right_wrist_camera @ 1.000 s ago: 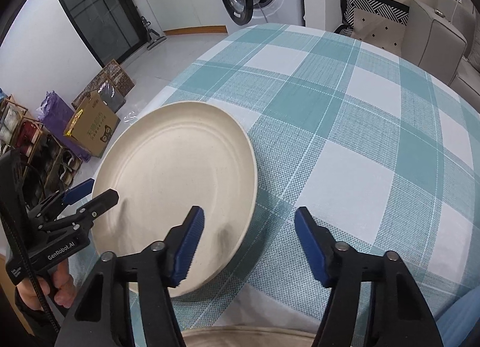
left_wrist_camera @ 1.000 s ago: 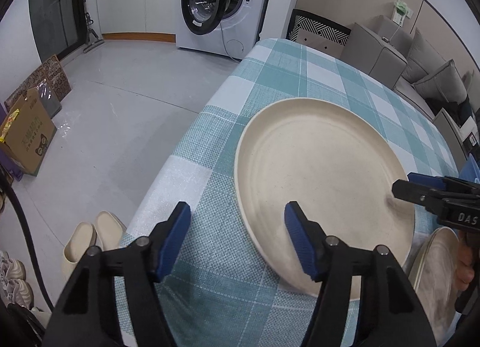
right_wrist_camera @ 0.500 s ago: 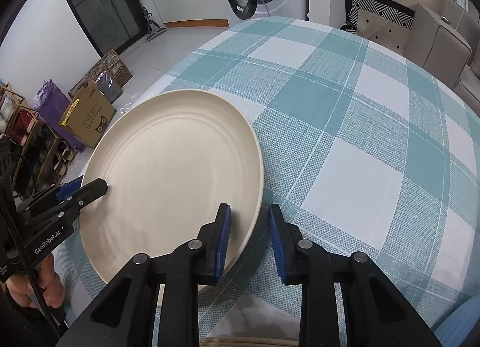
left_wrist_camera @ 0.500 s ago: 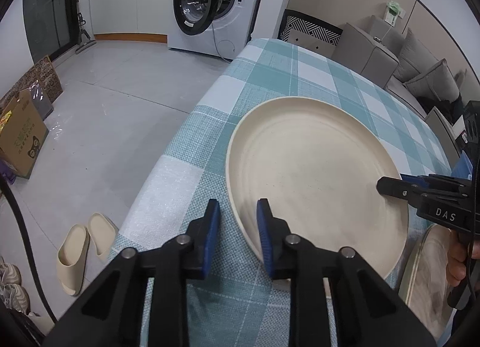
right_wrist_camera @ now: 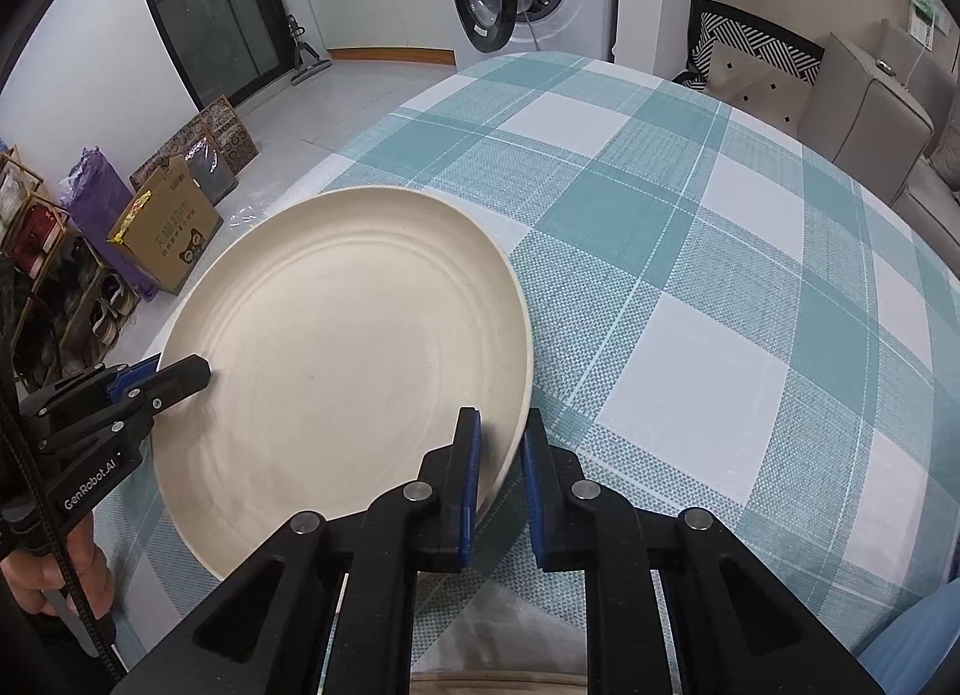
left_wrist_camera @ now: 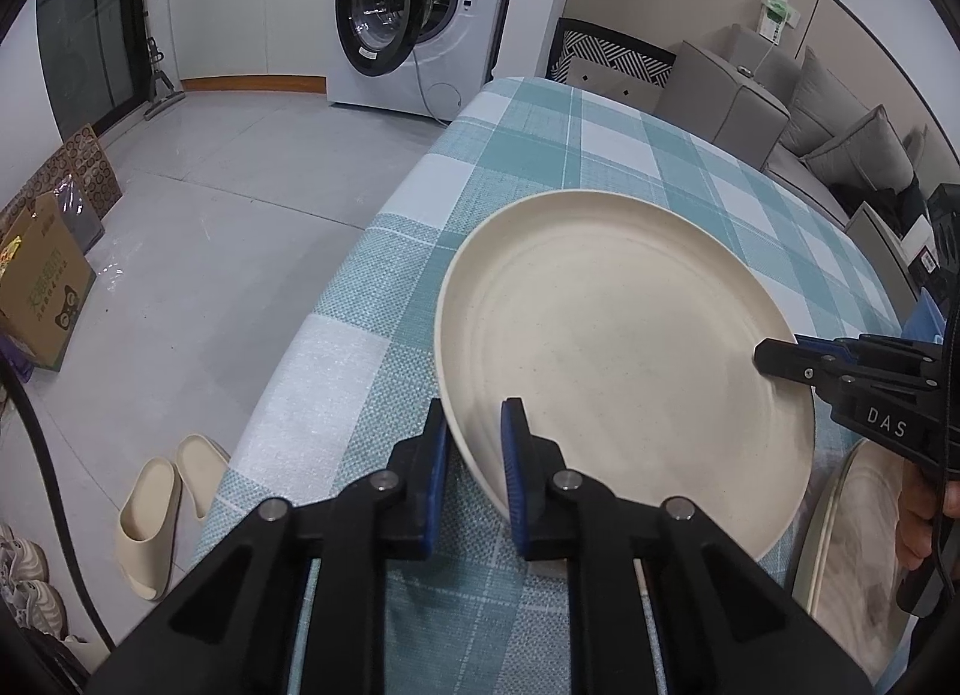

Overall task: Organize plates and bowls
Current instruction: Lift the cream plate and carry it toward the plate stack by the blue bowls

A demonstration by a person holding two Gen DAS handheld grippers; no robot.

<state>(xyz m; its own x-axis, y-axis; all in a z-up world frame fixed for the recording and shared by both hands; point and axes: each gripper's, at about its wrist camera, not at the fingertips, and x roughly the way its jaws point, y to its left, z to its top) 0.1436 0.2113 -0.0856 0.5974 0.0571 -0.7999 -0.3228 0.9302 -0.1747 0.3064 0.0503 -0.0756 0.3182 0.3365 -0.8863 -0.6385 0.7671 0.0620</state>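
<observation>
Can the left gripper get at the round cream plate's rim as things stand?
Yes, apparently: the left gripper already straddles the round cream plate at its near rim, pads pressed on it, nothing between; the right gripper clamps the opposite rim.

Black hand-held gripper (left_wrist_camera: 472, 449) with blue pads, silver screws, white "DAS" lettering.

A plate (left_wrist_camera: 624, 347) lies on the counter (left_wrist_camera: 540, 149) near its left edge. 1 hand-held gripper (left_wrist_camera: 474, 455) sits at each side rim. A washing machine (left_wrist_camera: 420, 11) stands behind.
</observation>
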